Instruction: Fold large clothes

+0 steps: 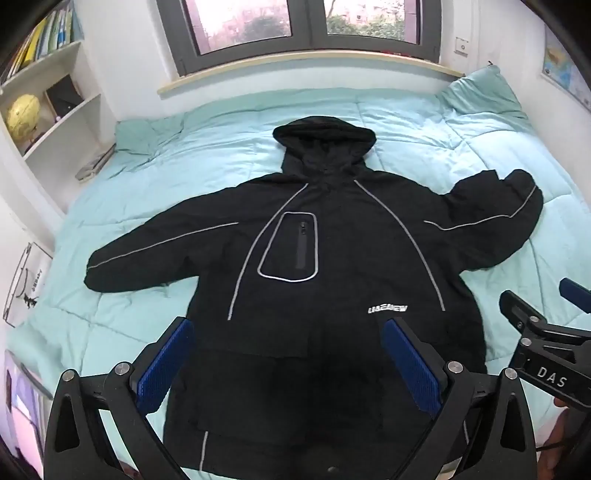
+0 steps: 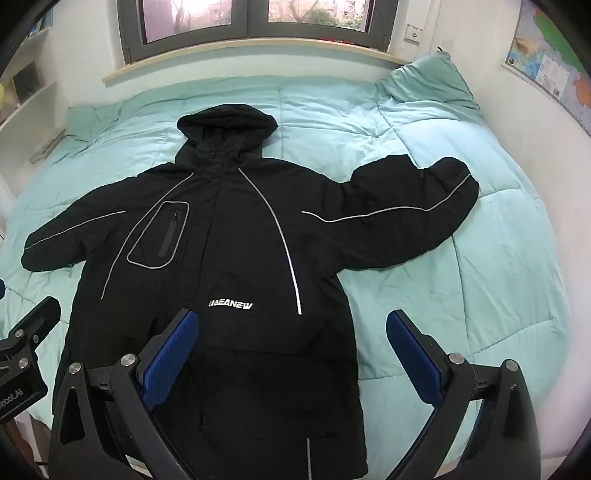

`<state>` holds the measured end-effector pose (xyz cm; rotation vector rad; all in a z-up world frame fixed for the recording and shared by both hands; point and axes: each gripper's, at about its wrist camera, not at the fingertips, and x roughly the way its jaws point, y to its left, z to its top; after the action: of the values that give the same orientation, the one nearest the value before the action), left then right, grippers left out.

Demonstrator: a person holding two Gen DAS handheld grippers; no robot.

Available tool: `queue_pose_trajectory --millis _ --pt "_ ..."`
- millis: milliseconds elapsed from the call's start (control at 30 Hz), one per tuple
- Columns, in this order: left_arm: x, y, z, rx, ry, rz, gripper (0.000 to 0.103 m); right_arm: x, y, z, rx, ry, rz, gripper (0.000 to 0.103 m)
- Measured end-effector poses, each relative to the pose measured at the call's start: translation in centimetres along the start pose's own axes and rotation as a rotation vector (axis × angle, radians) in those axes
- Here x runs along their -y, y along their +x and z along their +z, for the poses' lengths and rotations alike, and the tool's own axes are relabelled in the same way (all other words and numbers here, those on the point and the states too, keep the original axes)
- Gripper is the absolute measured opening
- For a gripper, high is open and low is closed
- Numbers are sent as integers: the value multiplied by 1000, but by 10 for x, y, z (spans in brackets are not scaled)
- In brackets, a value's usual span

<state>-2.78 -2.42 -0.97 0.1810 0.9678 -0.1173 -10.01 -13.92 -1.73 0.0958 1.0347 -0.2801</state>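
Jaws of both grippers spread wide, hovering above the black jacket point(image 1: 314, 258) lying flat below.

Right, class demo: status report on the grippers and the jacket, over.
Left gripper open, right gripper open, both above the hem. Black jacket flat on the quilt, front up, sleeves out, unfolded. Nothing lying on it.

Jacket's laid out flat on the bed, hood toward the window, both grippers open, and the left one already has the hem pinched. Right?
Not quite: the left gripper pinches nothing. The left wrist view shows its jaws open above the jacket. The rest holds: the jacket lies flat on the bed, hood toward the window, and the right gripper is open.
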Motion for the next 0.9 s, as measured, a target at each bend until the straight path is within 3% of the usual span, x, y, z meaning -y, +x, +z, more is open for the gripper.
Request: queue_pose_trajectory --millis 100,133,900 --pt "3 -4 0 9 13 -2 102 9 1 0 -4 13 5 102" --pt "6 -2 0 6 16 2 102 10 1 0 16 17 -45 102" --pt "4 -2 -3 -14 -10 -25 102 12 7 -8 -15 37 -22 102"
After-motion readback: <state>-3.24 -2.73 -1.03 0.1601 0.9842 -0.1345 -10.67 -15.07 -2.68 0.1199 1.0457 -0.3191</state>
